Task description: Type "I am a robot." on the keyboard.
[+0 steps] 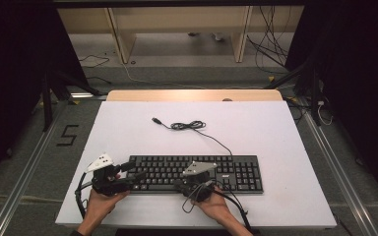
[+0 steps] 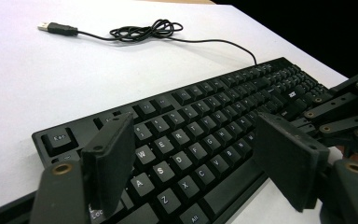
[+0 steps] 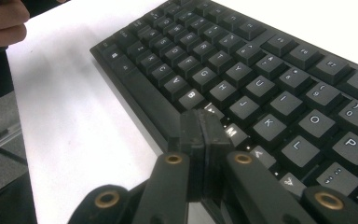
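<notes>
A black keyboard (image 1: 197, 172) lies across the near half of the white table top (image 1: 256, 128). Its cable (image 1: 187, 126) runs back to a loose coil and a USB plug (image 1: 156, 120). My left gripper (image 1: 133, 175) is at the keyboard's left end, open, its pads (image 2: 114, 154) spread over the letter keys (image 2: 205, 126) with nothing between them. My right gripper (image 1: 178, 183) is at the keyboard's front edge near the middle. Its jaws are shut together, empty, tips (image 3: 200, 116) just over the bottom letter row of the keyboard (image 3: 261, 70).
The coiled cable (image 2: 144, 31) and plug (image 2: 56, 28) lie on bare white surface beyond the keyboard. A wooden strip (image 1: 192, 95) edges the table's far side. Metal rails (image 1: 29, 167), stands and loose wires sit on the floor around it.
</notes>
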`<state>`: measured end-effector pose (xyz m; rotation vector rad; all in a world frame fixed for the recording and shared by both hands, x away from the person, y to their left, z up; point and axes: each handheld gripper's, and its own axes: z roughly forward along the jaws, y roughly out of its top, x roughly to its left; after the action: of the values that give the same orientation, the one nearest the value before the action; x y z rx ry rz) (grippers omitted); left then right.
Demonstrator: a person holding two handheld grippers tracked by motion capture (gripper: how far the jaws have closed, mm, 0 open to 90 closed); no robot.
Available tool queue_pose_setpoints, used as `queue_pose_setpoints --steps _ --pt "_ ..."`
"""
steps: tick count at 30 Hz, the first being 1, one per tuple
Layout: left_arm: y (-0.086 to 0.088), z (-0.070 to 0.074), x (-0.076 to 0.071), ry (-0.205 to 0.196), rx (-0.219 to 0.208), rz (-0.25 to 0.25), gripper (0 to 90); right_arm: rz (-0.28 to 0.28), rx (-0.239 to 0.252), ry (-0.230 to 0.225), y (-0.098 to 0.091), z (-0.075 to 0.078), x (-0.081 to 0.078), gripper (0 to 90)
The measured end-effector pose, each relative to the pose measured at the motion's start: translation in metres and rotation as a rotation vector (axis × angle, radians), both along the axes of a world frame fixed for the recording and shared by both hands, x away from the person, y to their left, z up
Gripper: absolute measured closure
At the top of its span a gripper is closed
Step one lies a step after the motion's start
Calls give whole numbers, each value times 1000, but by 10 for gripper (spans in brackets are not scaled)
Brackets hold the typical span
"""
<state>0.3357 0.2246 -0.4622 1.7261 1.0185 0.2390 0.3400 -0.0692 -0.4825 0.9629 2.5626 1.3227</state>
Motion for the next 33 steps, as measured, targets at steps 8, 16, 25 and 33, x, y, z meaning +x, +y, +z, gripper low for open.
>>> queue_pose_setpoints --steps 8,16,25,33 --pt "-1 0 -1 -6 4 -3 286 4 -12 1 2 -2 0 900" --pt "-1 0 -1 -6 7 -3 286 7 -36 -5 3 -6 1 900" --pt "0 0 0 -5 8 4 287 -7 -36 -4 2 -5 2 900" --pt "1 -1 1 2 10 16 288 6 45 12 -2 2 -2 815"
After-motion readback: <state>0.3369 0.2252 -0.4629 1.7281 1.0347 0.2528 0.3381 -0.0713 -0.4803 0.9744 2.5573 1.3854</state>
